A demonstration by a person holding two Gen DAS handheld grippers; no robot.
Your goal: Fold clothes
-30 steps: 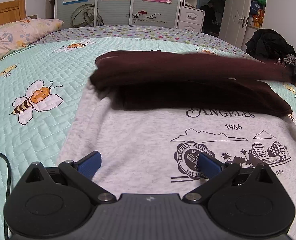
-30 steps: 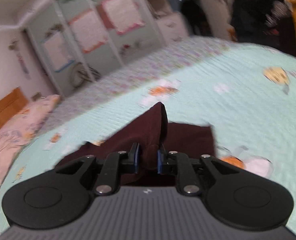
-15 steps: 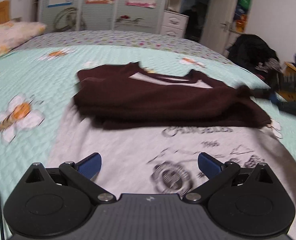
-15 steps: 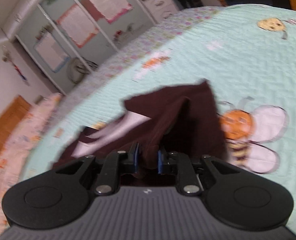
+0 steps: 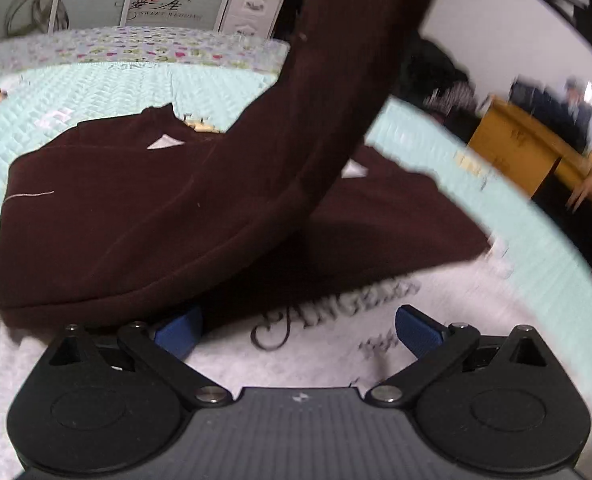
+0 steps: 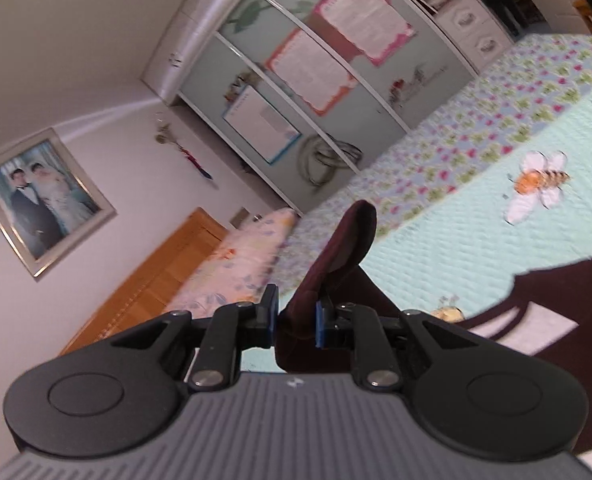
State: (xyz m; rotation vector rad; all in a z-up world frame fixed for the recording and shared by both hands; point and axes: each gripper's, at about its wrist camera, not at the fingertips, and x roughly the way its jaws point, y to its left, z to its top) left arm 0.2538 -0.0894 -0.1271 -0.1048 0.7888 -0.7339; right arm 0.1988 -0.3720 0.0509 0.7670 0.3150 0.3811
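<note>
A dark maroon garment (image 5: 136,216) lies on the bed, overlapping a grey printed sweatshirt (image 5: 316,360). One maroon sleeve (image 5: 336,100) rises steeply out of the top of the left wrist view. My left gripper (image 5: 296,332) is open, low over the grey sweatshirt at the maroon garment's near hem, with nothing between its blue pads. In the right wrist view my right gripper (image 6: 295,322) is shut on the end of that maroon sleeve (image 6: 340,252), lifted above the bed; the rest of the garment (image 6: 556,320) hangs below at the right.
The mint quilted bedspread (image 5: 116,92) with bee prints (image 6: 536,184) covers the bed. A pillow (image 6: 248,248) and wooden headboard (image 6: 156,280) lie at one end. A wardrobe (image 6: 336,80), white drawers (image 5: 252,8), a wooden desk (image 5: 516,148) and dark clothing (image 5: 436,72) stand beyond the bed.
My right gripper has lifted the maroon sleeve high off the bed and tilted up. My left gripper moved forward to the maroon garment's near hem, still open.
</note>
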